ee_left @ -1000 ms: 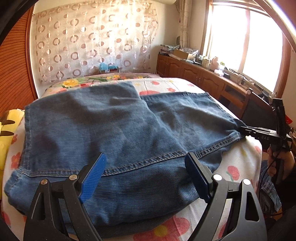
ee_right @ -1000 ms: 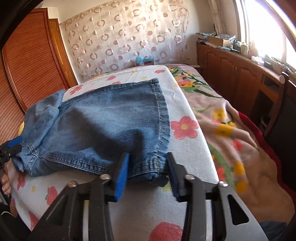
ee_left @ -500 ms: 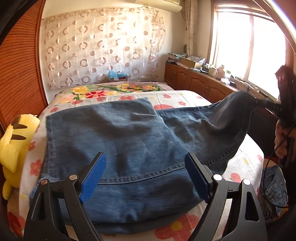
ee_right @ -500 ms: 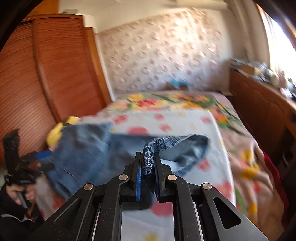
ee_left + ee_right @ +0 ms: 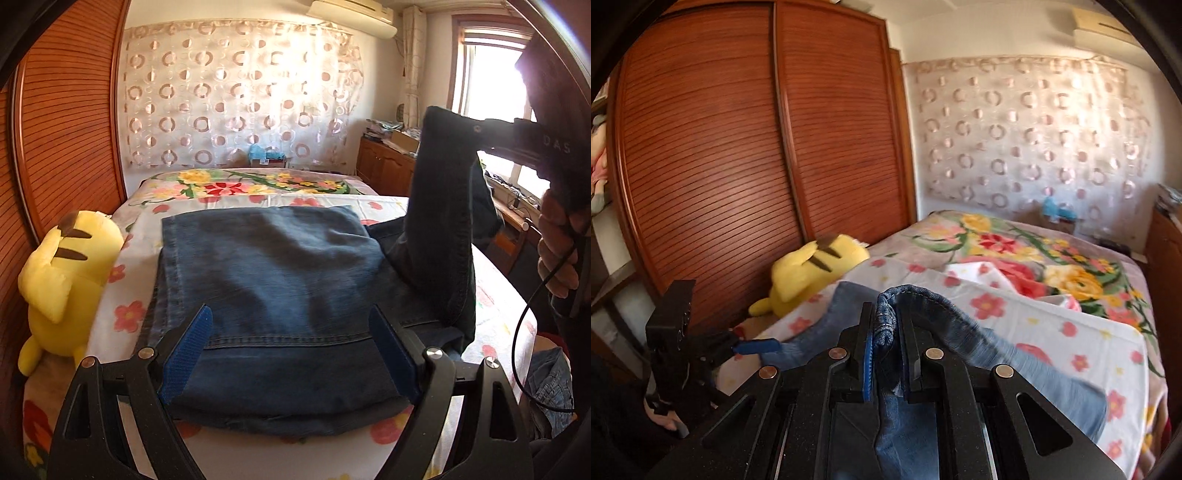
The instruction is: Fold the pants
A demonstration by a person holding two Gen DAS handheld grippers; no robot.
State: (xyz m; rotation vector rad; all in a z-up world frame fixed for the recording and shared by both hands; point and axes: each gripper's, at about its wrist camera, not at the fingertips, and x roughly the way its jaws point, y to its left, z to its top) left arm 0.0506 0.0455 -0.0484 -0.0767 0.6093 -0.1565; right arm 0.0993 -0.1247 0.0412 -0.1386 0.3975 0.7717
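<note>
Our left gripper (image 5: 291, 354) is matte black with triangular cut-outs, silver screws at the pivots and blue ribbed pads (image 5: 186, 350). Our right gripper (image 5: 886, 354) is built alike, with round silver screws and blue-edged pads. At the right edge of the left-wrist view, its body bears pale "DAS" lettering, and a thin black cable (image 5: 524, 332) loops below.

You get strong daylight from the window (image 5: 480, 70), which is glared white, while the right wrist view shows motion blur and both views bend at the dark edges.
</note>
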